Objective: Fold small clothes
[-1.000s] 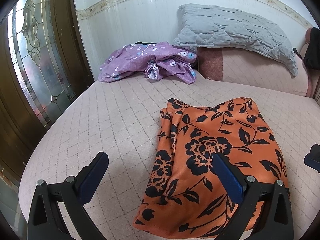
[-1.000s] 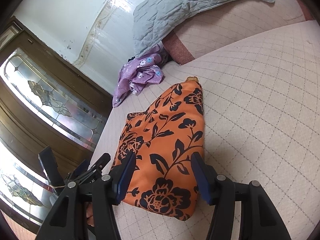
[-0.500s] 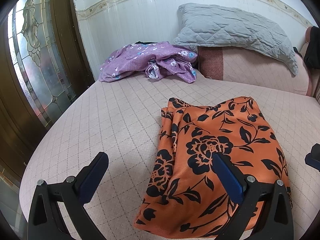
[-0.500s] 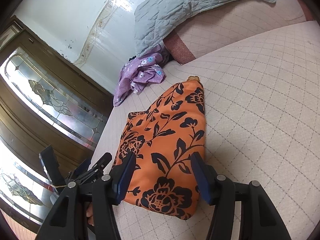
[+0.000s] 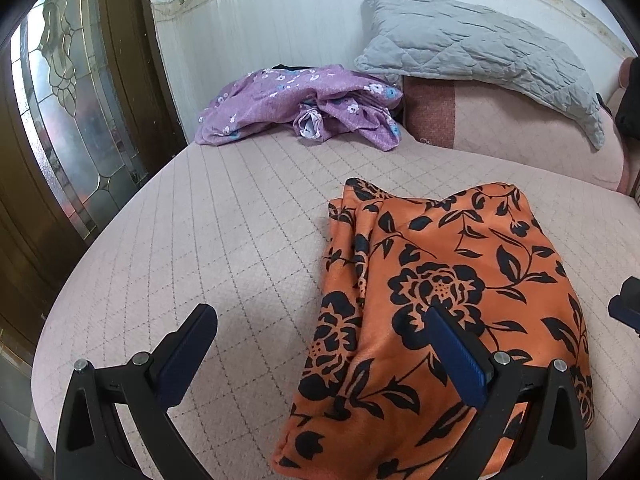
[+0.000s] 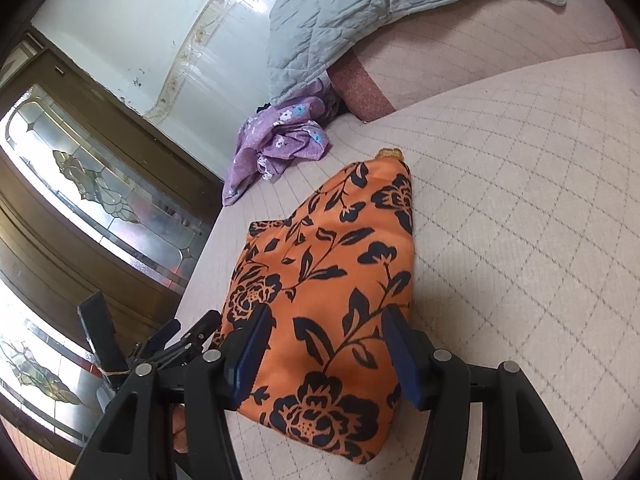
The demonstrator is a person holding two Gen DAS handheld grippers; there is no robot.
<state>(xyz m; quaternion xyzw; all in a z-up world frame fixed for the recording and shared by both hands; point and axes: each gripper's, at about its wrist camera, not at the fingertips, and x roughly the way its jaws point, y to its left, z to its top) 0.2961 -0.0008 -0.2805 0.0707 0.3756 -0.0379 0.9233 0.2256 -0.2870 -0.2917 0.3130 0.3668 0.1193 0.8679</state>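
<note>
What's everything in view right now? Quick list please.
orange cloth: one, orange with black flowers, folded flat on the near part of the bed
purple cloth: one, purple with small flowers, crumpled at the far edge by the wall
pillow: one, grey quilted, leaning on the headboard
bed: one, pale pink quilted cover
headboard: one, pink with a darker red panel
door: one, brown wood with patterned glass, left of the bed
left claw: one, black with blue pads, open over the orange cloth's left edge
right claw: one, black with blue pads, open above the orange cloth
</note>
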